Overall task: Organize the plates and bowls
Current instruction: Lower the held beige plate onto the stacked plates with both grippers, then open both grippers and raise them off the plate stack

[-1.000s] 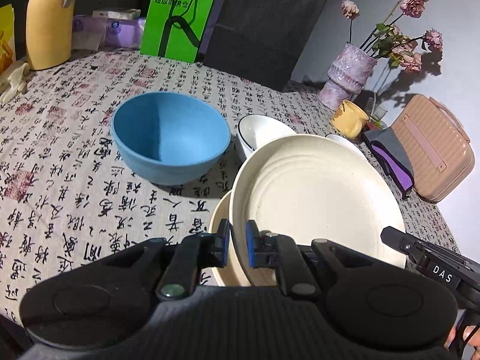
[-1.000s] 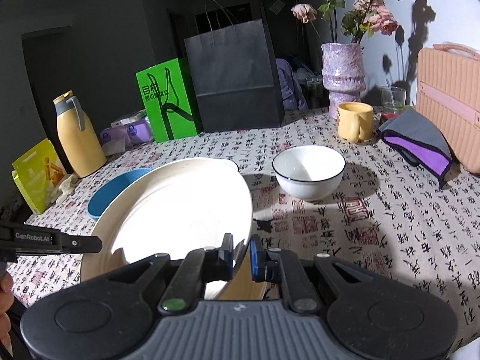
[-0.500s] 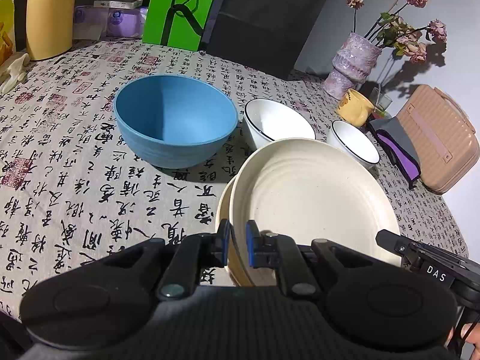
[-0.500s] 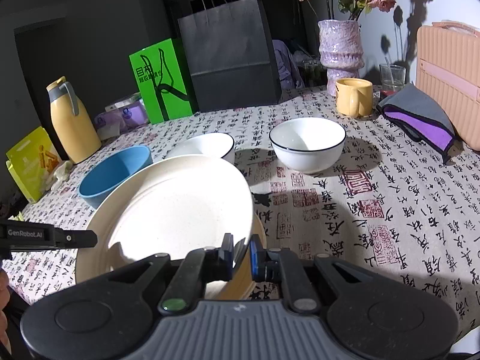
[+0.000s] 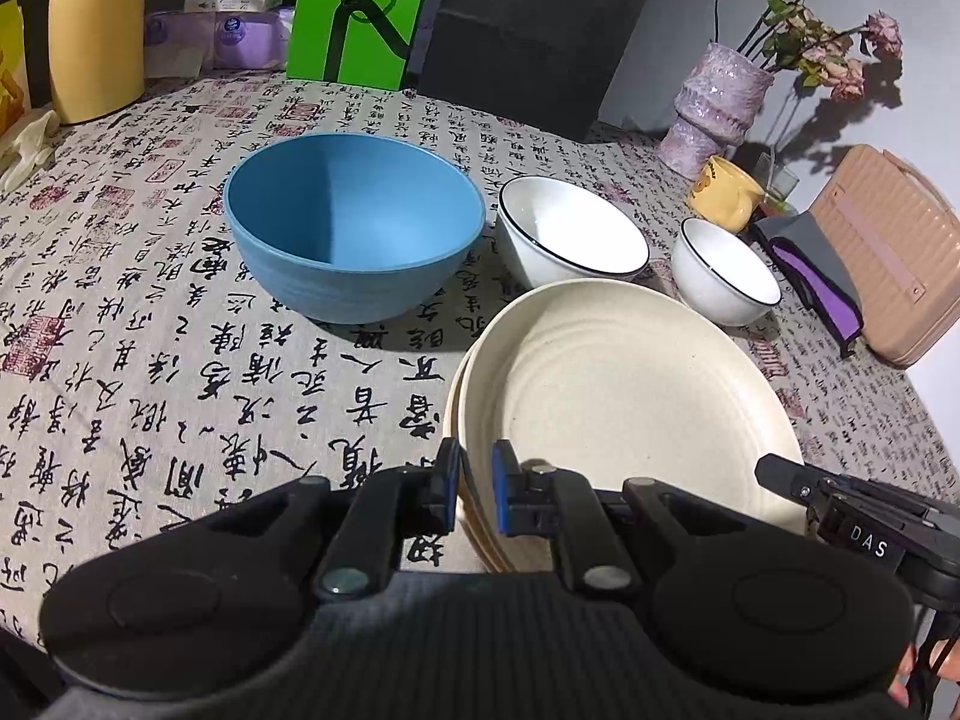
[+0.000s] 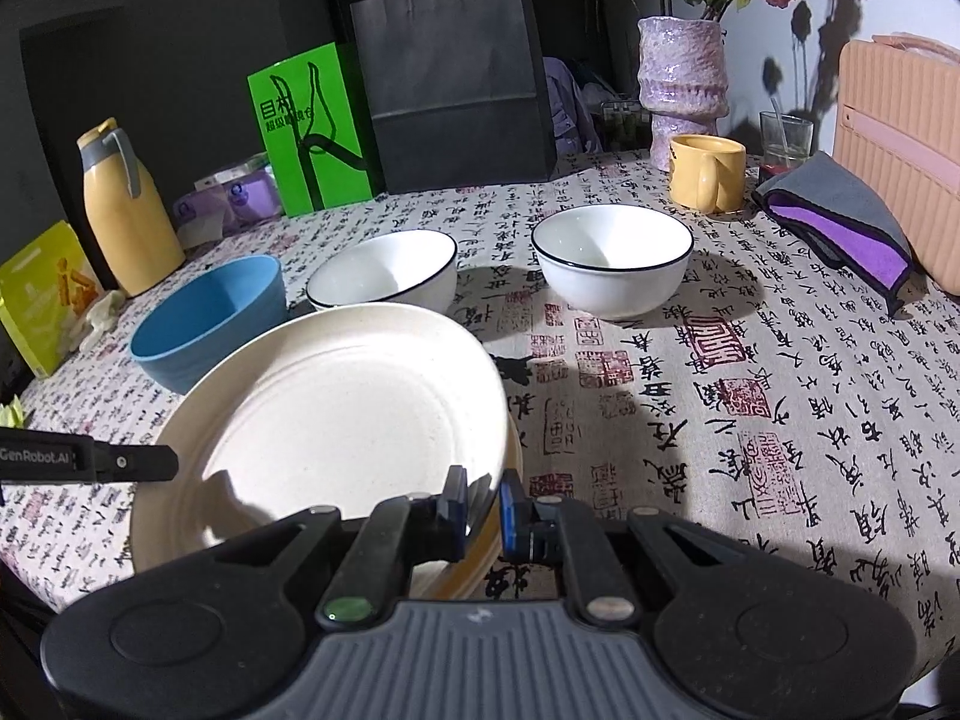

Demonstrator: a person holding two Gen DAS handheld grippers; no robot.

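Observation:
A cream plate (image 5: 624,396) (image 6: 336,420) lies almost flat on top of a second cream plate (image 5: 454,402) (image 6: 515,456), of which only the rim shows beneath it. My left gripper (image 5: 476,489) is shut on the upper plate's near left rim. My right gripper (image 6: 483,501) is shut on its near right rim. Behind the plates stand a blue bowl (image 5: 354,222) (image 6: 204,318) and two white bowls with dark rims (image 5: 570,234) (image 5: 726,270) (image 6: 384,270) (image 6: 612,258), all upright on the patterned tablecloth.
At the back right are a yellow mug (image 6: 708,174), a purple vase with flowers (image 6: 681,66), a pink case (image 6: 900,150) and a grey and purple cloth (image 6: 840,222). A green bag (image 5: 360,6), a black bag (image 6: 450,78) and a yellow jug (image 6: 126,210) line the far edge.
Both grippers have come down with the upper plate. It was steeply tilted and now lies nearly flat on the lower plate. The white bowls behind it have come into view.

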